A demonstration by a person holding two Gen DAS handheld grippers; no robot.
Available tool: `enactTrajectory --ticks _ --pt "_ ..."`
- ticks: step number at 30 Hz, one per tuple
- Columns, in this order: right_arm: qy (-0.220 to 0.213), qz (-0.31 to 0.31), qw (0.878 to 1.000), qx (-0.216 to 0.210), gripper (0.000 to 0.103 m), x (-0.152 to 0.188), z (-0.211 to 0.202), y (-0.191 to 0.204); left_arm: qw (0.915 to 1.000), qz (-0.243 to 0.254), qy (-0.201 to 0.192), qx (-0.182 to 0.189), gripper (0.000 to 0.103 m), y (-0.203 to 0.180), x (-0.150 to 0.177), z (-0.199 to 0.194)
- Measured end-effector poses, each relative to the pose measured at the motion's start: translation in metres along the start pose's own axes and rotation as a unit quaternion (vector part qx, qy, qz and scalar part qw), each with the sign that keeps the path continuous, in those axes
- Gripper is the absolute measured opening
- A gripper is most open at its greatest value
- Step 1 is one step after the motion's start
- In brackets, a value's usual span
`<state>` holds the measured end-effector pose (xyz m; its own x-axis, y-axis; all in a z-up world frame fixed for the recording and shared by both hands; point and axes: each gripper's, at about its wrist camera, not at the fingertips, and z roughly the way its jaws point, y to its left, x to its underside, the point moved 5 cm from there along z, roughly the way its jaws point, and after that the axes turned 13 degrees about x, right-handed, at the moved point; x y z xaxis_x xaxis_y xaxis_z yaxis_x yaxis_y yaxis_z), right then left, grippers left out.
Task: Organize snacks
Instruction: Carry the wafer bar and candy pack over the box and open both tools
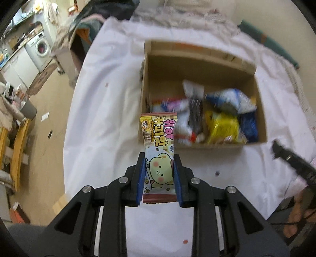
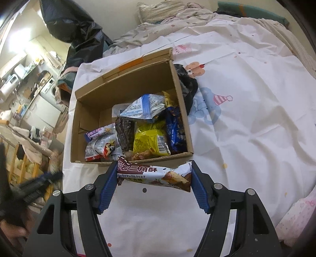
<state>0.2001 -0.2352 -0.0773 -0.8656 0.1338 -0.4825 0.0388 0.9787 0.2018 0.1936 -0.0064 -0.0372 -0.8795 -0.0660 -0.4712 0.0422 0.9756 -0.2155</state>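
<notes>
An open cardboard box (image 1: 199,57) sits on a white bedsheet and holds several snack packs, among them a yellow one (image 1: 223,126) and a blue one (image 1: 233,98). My left gripper (image 1: 159,158) is shut on a yellow and pink bear-print snack pack (image 1: 158,150), held just short of the box's near left corner. In the right wrist view the same box (image 2: 126,85) lies ahead. My right gripper (image 2: 153,168) is shut on a brown and white triangle-crisp pack (image 2: 156,175), held crosswise just in front of the box's near wall.
A dark cloth (image 2: 187,85) lies against the box's right side. The bed's left edge (image 1: 69,122) drops to a floor with furniture and a washing machine (image 1: 40,48). A rumpled blanket and pillow (image 2: 162,11) lie behind the box. The other gripper shows at the right (image 1: 292,160).
</notes>
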Motion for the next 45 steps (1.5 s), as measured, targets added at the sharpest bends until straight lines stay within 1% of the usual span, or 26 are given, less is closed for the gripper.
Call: enactTrajectory --ticks 3,4,8,14,17,19,23,24,26,29,34,38,39,41,42,43,44,45 --pt "-0.008 -0.017 1.0 0.001 0.072 -0.006 0.001 0.009 0.9996 0.019 -0.017 0.012 0.022 -0.011 -0.018 -0.002" --pt "-0.011 -0.022 1.0 0.001 0.072 -0.008 0.001 0.011 0.9994 0.024 -0.02 0.014 0.022 -0.011 -0.019 -0.001" --pt "-0.022 -0.03 0.999 -0.007 0.072 -0.02 0.002 0.019 0.9988 0.04 -0.019 0.022 0.022 -0.015 -0.035 0.014" --pt "-0.03 -0.05 0.998 0.006 0.072 -0.04 0.019 0.03 0.9983 0.04 -0.024 0.036 0.022 -0.019 -0.062 0.032" --pt "-0.025 -0.055 0.998 0.002 0.072 -0.048 0.03 0.035 0.9977 0.046 -0.026 0.043 0.022 -0.026 -0.071 0.042" --pt "-0.023 -0.052 0.998 -0.002 0.072 -0.052 0.035 0.035 0.9974 0.041 -0.033 0.049 0.022 -0.029 -0.076 0.048" --pt "-0.013 -0.038 0.999 -0.013 0.072 -0.059 0.049 0.034 0.9965 0.049 -0.035 0.058 0.022 -0.034 -0.08 0.067" --pt "-0.009 -0.027 0.999 -0.016 0.072 -0.059 0.052 0.032 0.9963 0.052 -0.032 0.061 0.022 -0.035 -0.079 0.074" --pt "-0.004 -0.017 1.0 -0.019 0.072 -0.057 0.055 0.029 0.9955 0.048 -0.025 0.079 0.023 -0.036 -0.076 0.085" --pt "0.004 -0.012 1.0 -0.017 0.072 -0.055 0.061 0.026 0.9949 0.054 -0.02 0.083 0.023 -0.039 -0.074 0.096" --pt "0.011 -0.001 1.0 -0.025 0.072 -0.052 0.064 0.026 0.9939 0.057 -0.022 0.092 0.023 -0.043 -0.073 0.098" --pt "0.006 -0.005 1.0 -0.025 0.073 -0.052 0.063 0.03 0.9939 0.066 -0.023 0.086 0.026 -0.043 -0.071 0.096" --pt "0.005 -0.006 1.0 -0.027 0.073 -0.052 0.062 0.031 0.994 0.065 -0.022 0.086 0.028 -0.043 -0.07 0.096" --pt "0.004 -0.006 1.0 -0.028 0.075 -0.052 0.061 0.032 0.9948 0.064 -0.022 0.076 0.041 -0.042 -0.07 0.096" --pt "0.002 -0.004 1.0 -0.028 0.077 -0.053 0.061 0.032 0.9952 0.065 -0.026 0.068 0.054 -0.041 -0.069 0.094" --pt "-0.001 -0.001 1.0 -0.029 0.081 -0.054 0.059 0.032 0.9953 0.065 -0.031 0.065 0.063 -0.042 -0.069 0.093" --pt "-0.002 0.001 1.0 -0.031 0.084 -0.055 0.059 0.032 0.995 0.065 -0.041 0.064 0.065 -0.042 -0.069 0.09" --pt "-0.005 0.006 0.999 -0.035 0.09 -0.056 0.057 0.03 0.9947 0.065 -0.046 0.065 0.071 -0.042 -0.069 0.087"
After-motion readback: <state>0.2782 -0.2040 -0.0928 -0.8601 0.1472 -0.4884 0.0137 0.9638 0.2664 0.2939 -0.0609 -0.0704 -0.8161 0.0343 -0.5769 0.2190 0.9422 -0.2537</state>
